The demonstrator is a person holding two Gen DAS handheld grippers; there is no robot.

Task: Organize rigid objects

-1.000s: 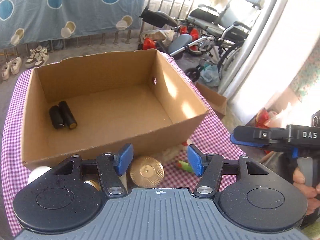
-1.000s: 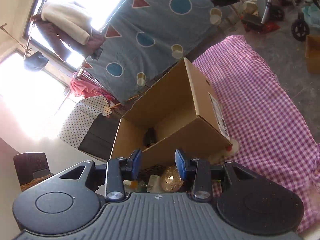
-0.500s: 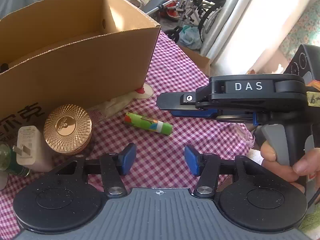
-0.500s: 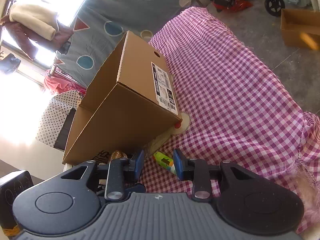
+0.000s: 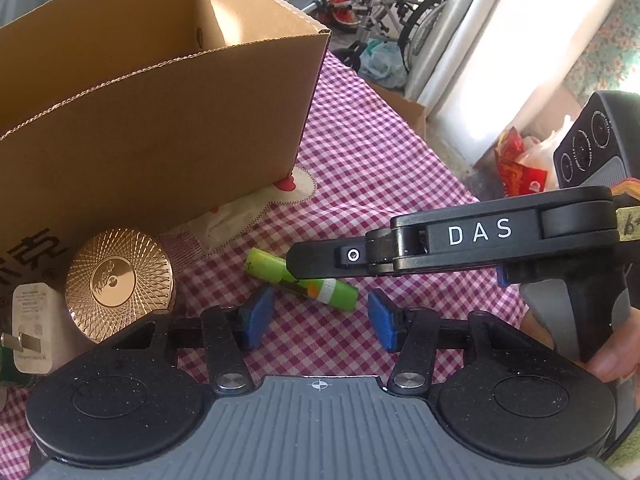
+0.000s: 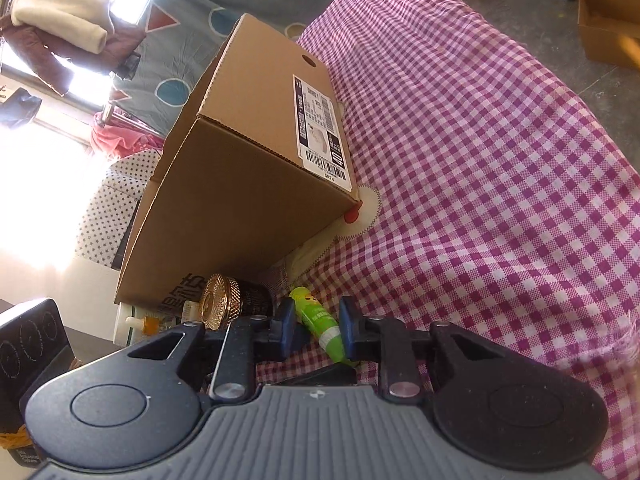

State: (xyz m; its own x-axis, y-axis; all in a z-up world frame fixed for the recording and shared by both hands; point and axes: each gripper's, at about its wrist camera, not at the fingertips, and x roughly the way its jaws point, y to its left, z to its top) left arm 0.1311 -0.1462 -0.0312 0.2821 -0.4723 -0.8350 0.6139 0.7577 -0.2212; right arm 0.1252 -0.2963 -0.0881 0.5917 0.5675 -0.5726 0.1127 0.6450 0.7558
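My right gripper (image 6: 313,332) is closing around the green tube (image 6: 320,322): its jaws have just been narrowing, the tube is lying between the blue pads, and the right pad looks to be against it while I cannot tell whether the left pad is touching yet. So I am reading this as the grasp itself, still not firm. My left gripper (image 5: 318,320) is standing partly open with nothing between its pads, hovering over the checked cloth (image 5: 372,152) just short of the tube (image 5: 336,294); its jaws have been narrowing too, though they are levelling off now.

The tube is lying on the cloth in front of the box (image 5: 160,120), near its right front corner, with the gold lid (image 5: 119,283) and a white plug (image 5: 32,328) further left along the box's front wall.

Next, I judge, I am needing a full squeeze on the tube, then a lift high enough to clear the box wall and a carry over its open top. The tube is round and could roll out of a loose pinch.

Compared with a second ago, both cameras are sitting much lower: the left view was looking down into the box and now only sees its front wall, and the right gripper has come down from above the box to the tube.
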